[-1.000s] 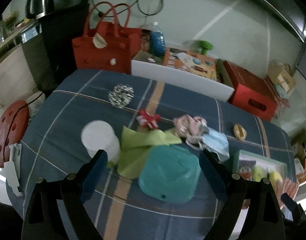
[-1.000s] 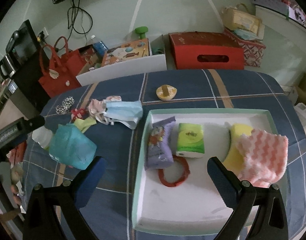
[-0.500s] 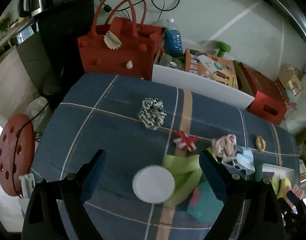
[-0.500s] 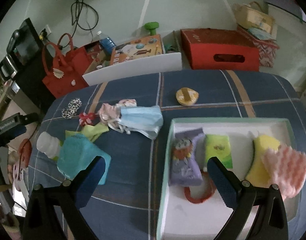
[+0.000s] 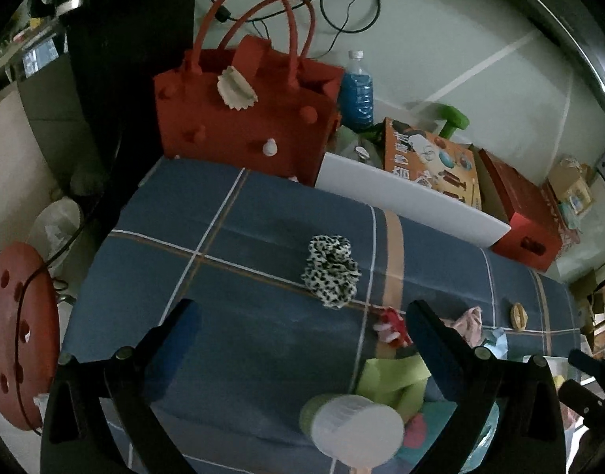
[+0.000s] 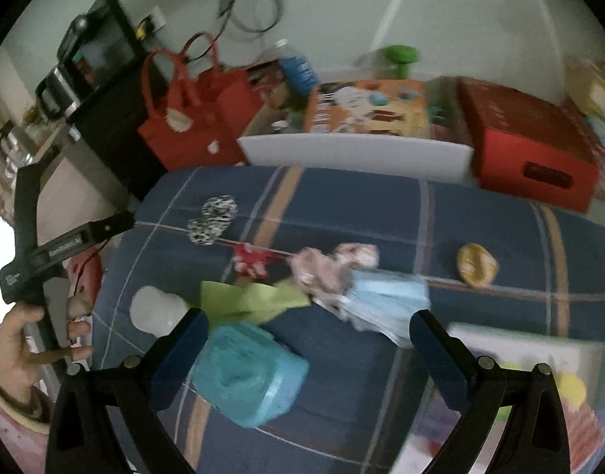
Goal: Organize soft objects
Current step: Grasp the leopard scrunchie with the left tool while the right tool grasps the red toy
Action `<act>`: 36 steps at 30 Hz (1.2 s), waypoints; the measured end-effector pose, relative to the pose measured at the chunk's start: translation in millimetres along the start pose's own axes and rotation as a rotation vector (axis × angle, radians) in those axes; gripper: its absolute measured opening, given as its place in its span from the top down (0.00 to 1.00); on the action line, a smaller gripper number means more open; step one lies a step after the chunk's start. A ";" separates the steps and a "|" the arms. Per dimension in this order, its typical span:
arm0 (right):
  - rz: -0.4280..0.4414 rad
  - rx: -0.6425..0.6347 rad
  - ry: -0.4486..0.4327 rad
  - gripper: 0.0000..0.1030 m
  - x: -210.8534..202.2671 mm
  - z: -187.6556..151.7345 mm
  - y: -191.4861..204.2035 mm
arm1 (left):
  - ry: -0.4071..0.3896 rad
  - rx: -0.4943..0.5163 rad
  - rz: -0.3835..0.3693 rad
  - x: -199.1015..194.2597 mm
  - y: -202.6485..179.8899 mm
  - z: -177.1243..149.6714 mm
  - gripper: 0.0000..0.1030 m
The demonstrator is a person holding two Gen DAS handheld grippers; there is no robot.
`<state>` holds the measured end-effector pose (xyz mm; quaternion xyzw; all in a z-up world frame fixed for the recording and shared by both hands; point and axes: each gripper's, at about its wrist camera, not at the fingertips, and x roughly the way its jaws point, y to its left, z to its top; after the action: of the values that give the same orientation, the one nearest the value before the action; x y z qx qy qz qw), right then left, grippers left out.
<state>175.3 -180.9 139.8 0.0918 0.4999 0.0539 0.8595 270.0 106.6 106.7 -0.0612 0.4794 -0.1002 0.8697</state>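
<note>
A leopard-print scrunchie [image 5: 332, 270] lies on the blue checked tablecloth [image 5: 243, 316], just beyond my left gripper [image 5: 302, 318]. Its jaws are opening wide, with nothing between them. A red bow [image 5: 391, 326], a green cloth [image 5: 393, 375] and a pink cloth [image 5: 470, 322] lie to its right. My right gripper [image 6: 306, 335] is open above a blue face mask [image 6: 381, 304], the pink cloth [image 6: 326, 272] and the green cloth [image 6: 251, 300]. It holds nothing. The scrunchie [image 6: 213, 219] lies far left in that view. A hand [image 6: 18, 339] holds the left gripper there.
A teal container [image 6: 247, 371] and a white bottle [image 6: 156, 310] stand near the table's front. The green-rimmed tray [image 6: 531, 347] with soft items sits at the right, and a wooden piece [image 6: 476, 264] beyond it. A red bag [image 5: 243, 118] and boxes crowd the far edge.
The left gripper has moved to the far left part of the table, bringing the scrunchie to its middle. The right gripper has swung left, off the tray and over the mask and cloths.
</note>
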 end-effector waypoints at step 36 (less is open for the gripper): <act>-0.011 -0.234 0.423 0.51 208.3 47.4 63.7 | 0.312 0.023 -0.151 151.2 -1.8 19.2 0.35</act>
<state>319.4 -85.1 -0.7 -0.0244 0.6598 0.1250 0.7405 364.7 69.9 -7.0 -0.0710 0.6016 -0.1789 0.7753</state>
